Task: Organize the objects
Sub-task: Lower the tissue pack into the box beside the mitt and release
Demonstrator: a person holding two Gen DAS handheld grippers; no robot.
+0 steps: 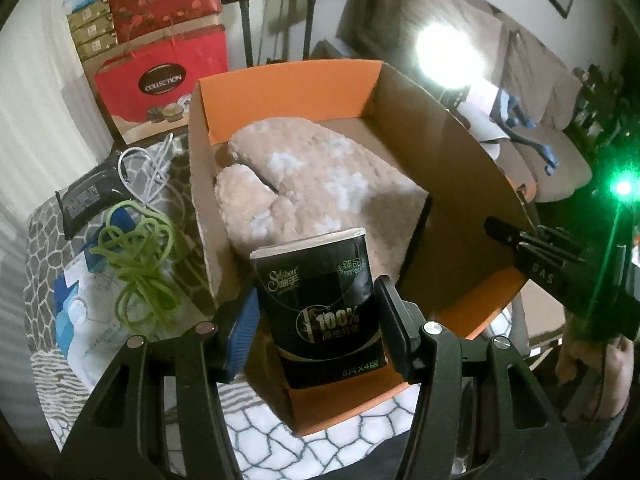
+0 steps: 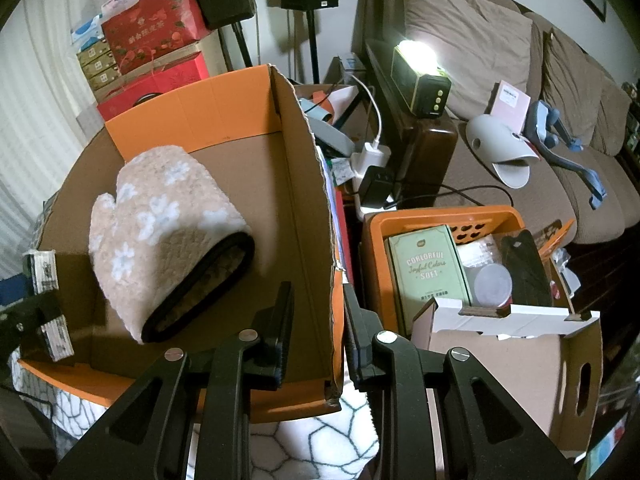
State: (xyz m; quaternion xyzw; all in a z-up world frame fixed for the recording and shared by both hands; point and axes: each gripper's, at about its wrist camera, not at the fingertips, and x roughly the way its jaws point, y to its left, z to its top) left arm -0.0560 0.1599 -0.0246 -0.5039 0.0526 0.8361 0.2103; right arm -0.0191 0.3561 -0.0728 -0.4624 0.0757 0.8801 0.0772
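Observation:
My left gripper (image 1: 316, 324) is shut on a black tissue pack (image 1: 320, 304) and holds it over the near edge of the orange cardboard box (image 1: 288, 92). A beige flowered oven mitt (image 1: 320, 184) lies inside the box; it also shows in the right wrist view (image 2: 168, 232). My right gripper (image 2: 318, 320) is shut on the box's right wall (image 2: 312, 216), one finger inside and one outside. The tissue pack (image 2: 48, 300) and the left gripper show at the far left of the right wrist view. The right gripper (image 1: 520, 240) shows at the box wall in the left wrist view.
Left of the box lie a green cord (image 1: 136, 264), a white cable (image 1: 152, 168), a black packet (image 1: 88, 196) and a blue-white bag (image 1: 84, 320) on a patterned cloth. Red gift boxes (image 1: 160, 80) stand behind. An orange basket (image 2: 448, 256) and a sofa (image 2: 520, 120) are to the right.

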